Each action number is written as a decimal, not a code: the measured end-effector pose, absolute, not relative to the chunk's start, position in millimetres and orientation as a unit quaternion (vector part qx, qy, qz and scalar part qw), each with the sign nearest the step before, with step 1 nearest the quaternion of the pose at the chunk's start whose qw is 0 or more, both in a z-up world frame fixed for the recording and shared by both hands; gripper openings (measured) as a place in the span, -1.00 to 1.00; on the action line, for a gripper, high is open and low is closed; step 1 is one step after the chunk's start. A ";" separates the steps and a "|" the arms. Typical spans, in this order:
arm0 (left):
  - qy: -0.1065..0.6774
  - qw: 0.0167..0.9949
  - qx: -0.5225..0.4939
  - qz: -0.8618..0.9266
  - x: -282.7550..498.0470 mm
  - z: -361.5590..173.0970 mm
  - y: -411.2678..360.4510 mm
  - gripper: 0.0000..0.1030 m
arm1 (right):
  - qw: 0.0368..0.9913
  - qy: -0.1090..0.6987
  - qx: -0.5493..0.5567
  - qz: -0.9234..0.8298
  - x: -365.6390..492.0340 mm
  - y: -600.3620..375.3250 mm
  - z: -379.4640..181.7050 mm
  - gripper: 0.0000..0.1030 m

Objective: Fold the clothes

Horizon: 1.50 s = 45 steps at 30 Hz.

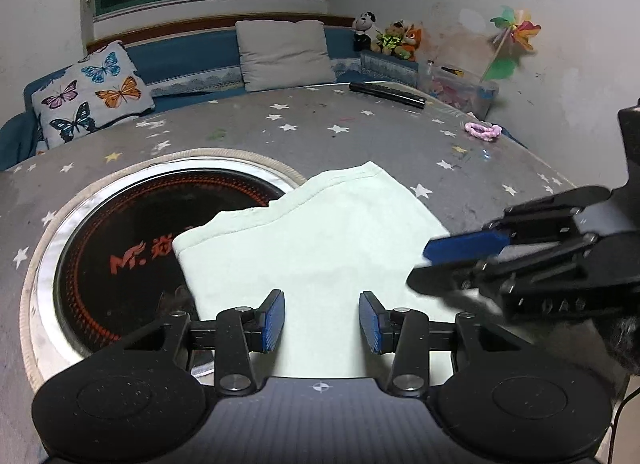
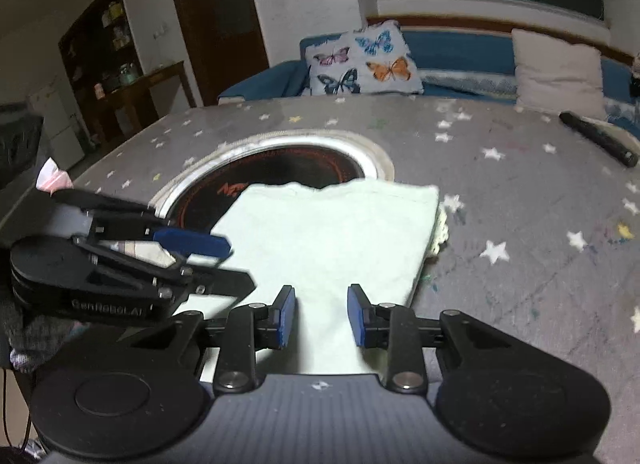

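A pale green garment lies folded flat on the grey star-patterned table, its far edge over the round black hotplate. It also shows in the right wrist view. My left gripper is open and empty, just above the garment's near edge. My right gripper is open and empty over the near edge too. Each gripper shows in the other's view: the right one at the garment's right edge, the left one at its left edge.
The table has a black remote, a pink hair tie and a plastic box with a pinwheel at the far right. A blue sofa with cushions stands behind. A wooden cabinet is at the far left.
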<state>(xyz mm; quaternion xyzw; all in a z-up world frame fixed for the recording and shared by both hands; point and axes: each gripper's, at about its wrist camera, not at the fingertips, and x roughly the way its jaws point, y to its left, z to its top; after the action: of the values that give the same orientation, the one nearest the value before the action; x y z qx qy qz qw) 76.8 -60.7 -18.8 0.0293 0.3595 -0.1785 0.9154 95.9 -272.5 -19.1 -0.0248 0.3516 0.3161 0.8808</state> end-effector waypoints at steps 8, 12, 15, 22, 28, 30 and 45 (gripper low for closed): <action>0.352 0.921 0.018 -0.166 58.7 -15.2 -48.2 0.45 | 0.885 0.360 0.005 0.294 96.3 -280.9 -26.2 -0.44; 0.341 0.926 0.017 -0.162 48.2 -11.8 -43.6 0.73 | 0.897 0.337 0.007 0.286 98.8 -280.5 -14.9 -0.32; 0.331 0.931 0.010 -0.155 41.6 -8.3 -40.1 0.98 | 0.903 0.331 0.019 0.274 111.1 -278.8 -14.6 -0.32; 0.319 0.938 -0.006 -0.136 31.3 -0.7 -28.6 1.00 | 0.902 0.347 0.010 0.258 125.4 -270.4 -24.0 -0.19; 0.327 0.936 -0.011 -0.127 30.5 -2.6 -25.3 1.00 | 0.910 0.326 0.012 0.256 106.1 -274.4 -12.5 0.10; 0.331 0.935 -0.014 -0.124 30.2 -3.9 -24.8 1.00 | 0.911 0.326 0.017 0.251 101.1 -277.9 -14.0 0.30; 0.358 0.927 -0.025 -0.107 22.1 -13.4 -26.7 1.00 | 0.916 0.334 0.049 0.216 67.3 -299.5 -26.4 0.58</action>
<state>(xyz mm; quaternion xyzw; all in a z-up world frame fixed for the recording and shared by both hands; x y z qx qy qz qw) 22.1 -26.7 -13.4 -0.0253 0.3580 -0.1074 0.9272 67.3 -299.5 -26.4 0.0490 0.3335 0.2162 0.9163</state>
